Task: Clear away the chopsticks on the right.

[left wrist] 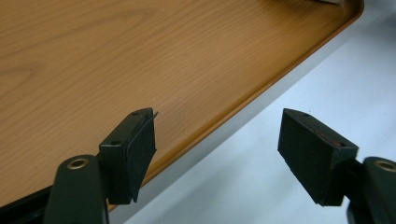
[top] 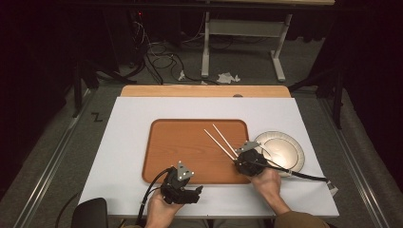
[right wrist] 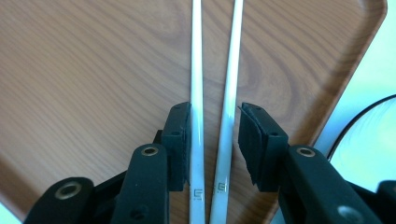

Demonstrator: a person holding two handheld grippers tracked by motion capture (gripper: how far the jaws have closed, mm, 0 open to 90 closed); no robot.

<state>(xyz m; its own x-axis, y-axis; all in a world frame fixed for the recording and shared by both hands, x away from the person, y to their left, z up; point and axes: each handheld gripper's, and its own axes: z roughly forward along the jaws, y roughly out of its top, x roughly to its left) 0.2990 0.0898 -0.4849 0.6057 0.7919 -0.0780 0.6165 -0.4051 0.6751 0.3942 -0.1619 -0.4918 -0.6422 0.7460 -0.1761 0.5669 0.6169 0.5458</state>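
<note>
Two white chopsticks (top: 219, 140) lie side by side on the right part of a brown wooden tray (top: 161, 142), pointing up-left. My right gripper (top: 236, 159) sits at their near ends. In the right gripper view the pair of chopsticks (right wrist: 196, 56) runs between the jaws of my right gripper (right wrist: 215, 135); the jaws stand apart, and a gap shows beside the right stick. My left gripper (top: 196, 191) rests at the tray's front edge, and in its own view my left gripper (left wrist: 217, 140) is open with nothing between the pads, straddling the tray rim (left wrist: 261, 88).
A round silver plate (top: 285, 152) lies just right of the tray, behind my right hand. Tray and plate sit on a white mat (top: 128, 114) over a wooden table. Cables trail from both grippers towards the front edge.
</note>
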